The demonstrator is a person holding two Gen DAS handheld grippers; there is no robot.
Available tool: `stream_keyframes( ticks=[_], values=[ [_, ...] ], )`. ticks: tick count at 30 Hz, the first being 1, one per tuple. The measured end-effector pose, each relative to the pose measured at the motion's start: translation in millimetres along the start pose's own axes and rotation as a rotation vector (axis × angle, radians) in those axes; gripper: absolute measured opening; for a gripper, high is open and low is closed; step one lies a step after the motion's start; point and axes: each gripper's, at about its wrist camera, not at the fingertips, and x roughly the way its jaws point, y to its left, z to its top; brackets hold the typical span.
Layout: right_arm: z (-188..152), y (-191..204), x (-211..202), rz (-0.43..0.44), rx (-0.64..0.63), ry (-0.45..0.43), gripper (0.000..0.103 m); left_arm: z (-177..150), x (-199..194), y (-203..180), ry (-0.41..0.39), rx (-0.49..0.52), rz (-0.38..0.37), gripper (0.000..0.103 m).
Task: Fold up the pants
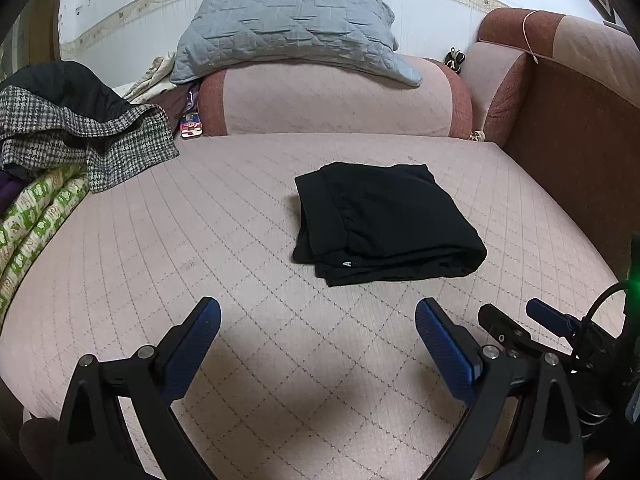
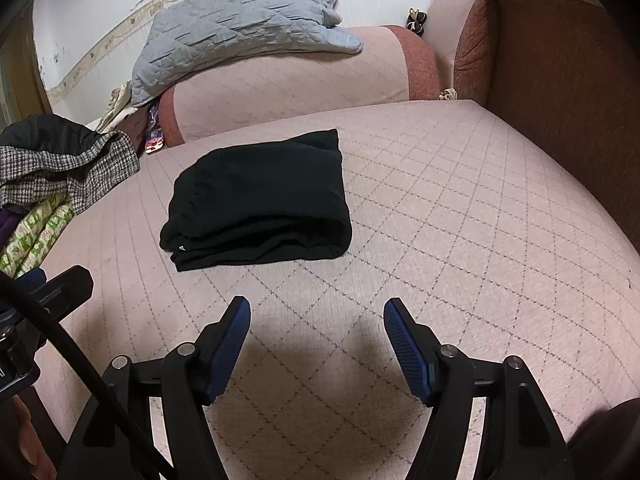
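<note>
The black pants (image 1: 380, 220) lie folded into a compact rectangle on the pink quilted sofa seat (image 1: 200, 240). They also show in the right wrist view (image 2: 260, 200), left of centre. My left gripper (image 1: 318, 306) is open and empty, hovering above the seat, nearer than the pants. My right gripper (image 2: 317, 306) is open and empty too, nearer than the pants and to their right. The right gripper also shows in the left wrist view (image 1: 516, 316) at the lower right. Neither gripper touches the pants.
A grey quilted pillow (image 1: 288, 28) rests on the sofa's back cushion (image 1: 332, 100). A houndstooth garment pile (image 1: 80, 128) and a green-patterned cloth (image 1: 36, 224) lie at the left. The brown armrest (image 1: 580, 140) bounds the right side.
</note>
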Motion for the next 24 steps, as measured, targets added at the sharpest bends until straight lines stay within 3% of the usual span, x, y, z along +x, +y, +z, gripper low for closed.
stream_keyframes(
  ticks=[8, 11, 15, 19, 21, 24],
  values=[
    [-2.1, 1.5, 4.9, -0.009, -0.013, 0.009, 0.075, -1.4, -1.2, 4.9, -0.020, -0.016, 0.014, 0.098],
    [-2.5, 2.0, 5.3, -0.018, -0.019, 0.004, 0.075, -1.4, -16.1, 9.1, -0.117, -0.036, 0.041, 0.098],
    [-3.1, 4.4, 4.6, -0.028, -0.034, -0.006, 0.075, -1.1, -53.0, 14.2, -0.348, -0.063, 0.105, 0.103],
    [-2.8, 7.8, 2.0, -0.038, -0.053, -0.021, 0.076, 2.6, -81.8, 15.2, -0.506, -0.061, 0.145, 0.103],
    [-2.7, 9.9, -0.6, -0.045, -0.063, -0.032, 0.076, 3.3, -91.0, 12.3, -0.550, -0.039, 0.165, 0.103],
    [-2.6, 15.2, -7.5, -0.073, -0.092, -0.060, 0.079, 9.3, -90.8, 8.9, -0.514, -0.011, 0.146, 0.103]
  ],
)
